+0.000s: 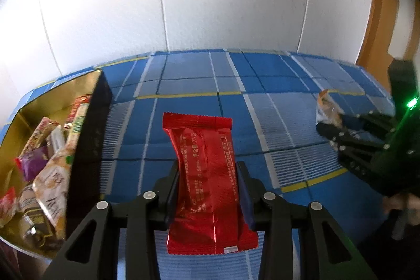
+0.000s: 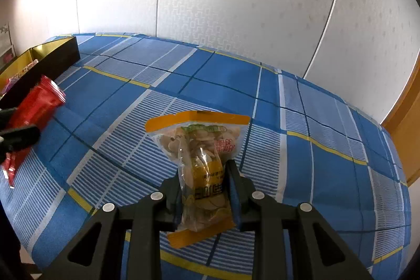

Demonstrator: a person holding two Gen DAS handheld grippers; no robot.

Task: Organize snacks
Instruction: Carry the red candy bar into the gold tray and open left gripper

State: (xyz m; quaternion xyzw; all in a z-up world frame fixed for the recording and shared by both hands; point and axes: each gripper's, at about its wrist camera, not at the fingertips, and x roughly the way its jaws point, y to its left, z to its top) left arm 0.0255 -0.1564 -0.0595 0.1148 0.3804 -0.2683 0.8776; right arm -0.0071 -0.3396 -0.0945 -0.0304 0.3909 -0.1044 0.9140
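My left gripper (image 1: 208,175) is shut on a red foil snack packet (image 1: 202,162) and holds it above the blue checked tablecloth (image 1: 262,101), just right of the black box (image 1: 89,138). The box has a gold lining and holds several snack packets (image 1: 50,164). My right gripper (image 2: 204,175) is shut on a clear snack bag with orange ends (image 2: 202,148), held above the cloth. In the left wrist view the right gripper (image 1: 330,127) and its bag (image 1: 325,106) show at the right. In the right wrist view the red packet (image 2: 34,106) and the box (image 2: 47,64) show at the left.
The table with the blue checked cloth (image 2: 262,96) stands against a white papered wall (image 2: 236,4). A wooden door frame (image 1: 378,17) is at the far right. The table's front edge runs along the bottom of the right wrist view.
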